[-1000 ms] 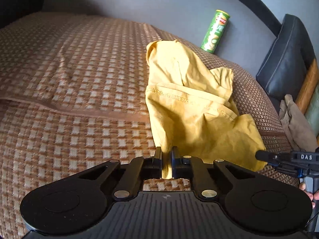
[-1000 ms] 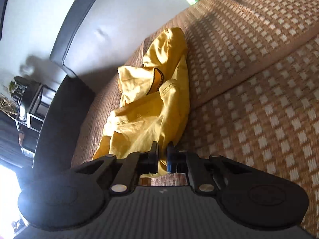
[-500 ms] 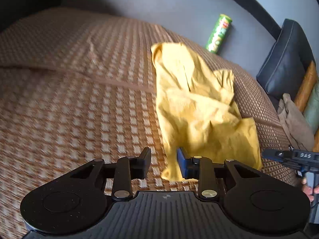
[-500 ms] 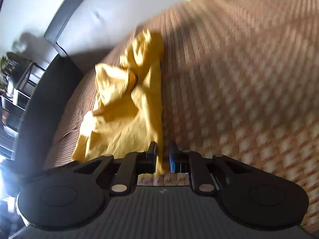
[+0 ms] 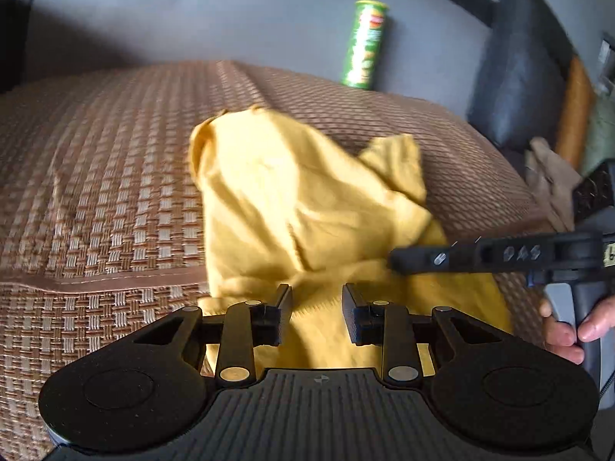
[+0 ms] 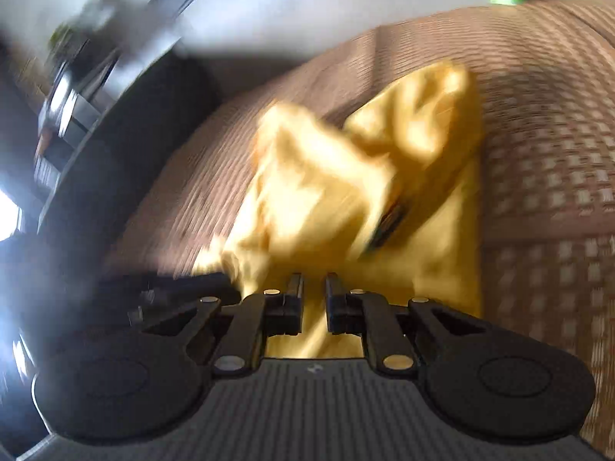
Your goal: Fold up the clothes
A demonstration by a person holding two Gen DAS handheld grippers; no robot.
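Note:
A crumpled yellow garment point(image 5: 300, 207) lies on the brown woven sofa seat point(image 5: 96, 192). My left gripper point(image 5: 316, 299) is open just above the garment's near edge, with nothing held. My right gripper point(image 6: 313, 288) is slightly open over the garment point(image 6: 346, 199) at its near edge; cloth shows in the gap, but the jaws stand apart. The right gripper's body also shows in the left wrist view point(image 5: 499, 255), reaching in from the right over the cloth. The right wrist view is blurred by motion.
A green crisp can point(image 5: 365, 44) stands against the grey backrest point(image 5: 192, 11). A dark cushion point(image 5: 519, 65) and a beige cloth point(image 5: 549, 180) lie at the right end of the sofa. A dark armrest point(image 6: 115, 146) is left in the right wrist view.
My left gripper opened and let go of the garment's edge. My right gripper has parted slightly and swung toward the garment. The garment dropped into a heap on the seat.

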